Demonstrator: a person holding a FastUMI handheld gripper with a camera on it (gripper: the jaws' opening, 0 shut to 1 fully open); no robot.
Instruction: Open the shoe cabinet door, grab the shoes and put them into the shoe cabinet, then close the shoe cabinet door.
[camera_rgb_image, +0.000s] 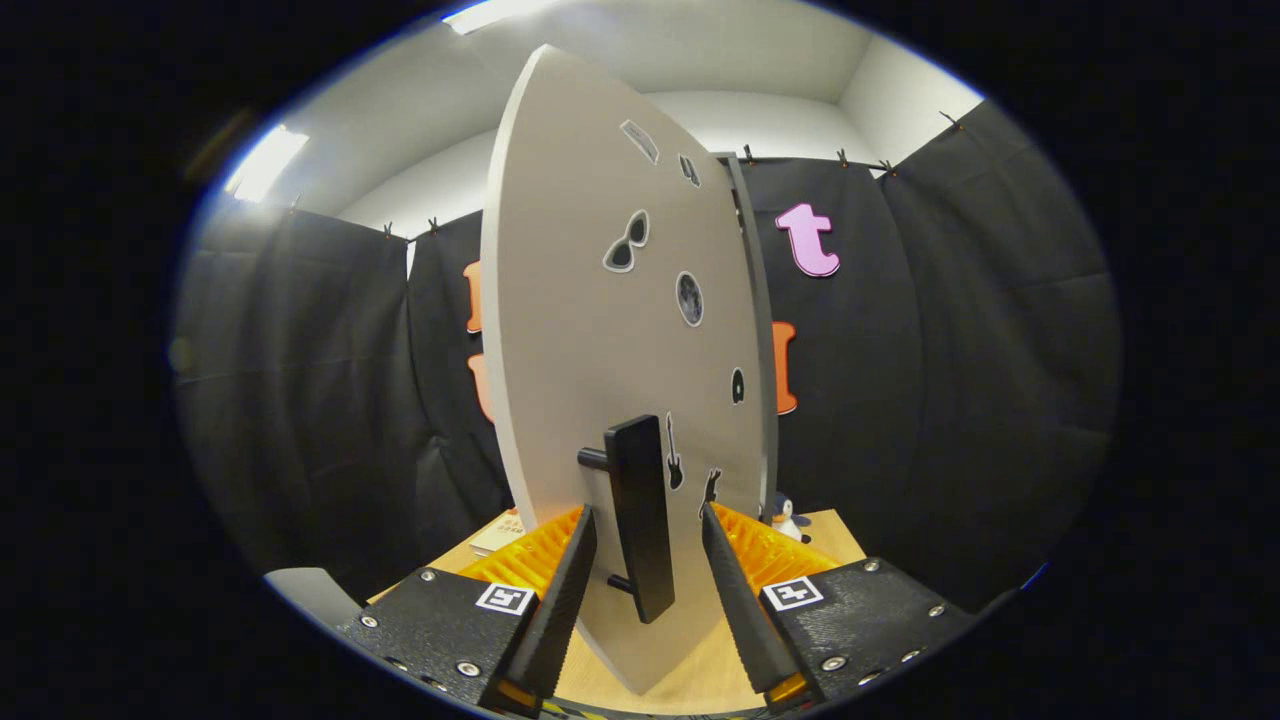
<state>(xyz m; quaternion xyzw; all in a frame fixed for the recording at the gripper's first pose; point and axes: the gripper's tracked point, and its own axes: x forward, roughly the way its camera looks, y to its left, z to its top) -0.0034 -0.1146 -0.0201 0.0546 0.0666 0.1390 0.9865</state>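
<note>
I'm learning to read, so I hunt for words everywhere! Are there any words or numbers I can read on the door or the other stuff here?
Grey shoe cabinet door: picture stickers, no words or numbers.
Black bar handle, between the open gripper fingers: no text.
Square black-and-white marker tags on the gripper: patterns, not letters.
Pale flat book-like item on the wooden table: reddish marks, too small and blurred to read.
Small penguin toy: no text.

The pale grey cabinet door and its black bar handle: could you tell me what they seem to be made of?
Pale grey cabinet door: probably painted or laminated board, flat, matte, thin-edged, with stickers on it. Black bar handle: matte metal or plastic, unclear. It stands between the open gripper's fingers.
</note>
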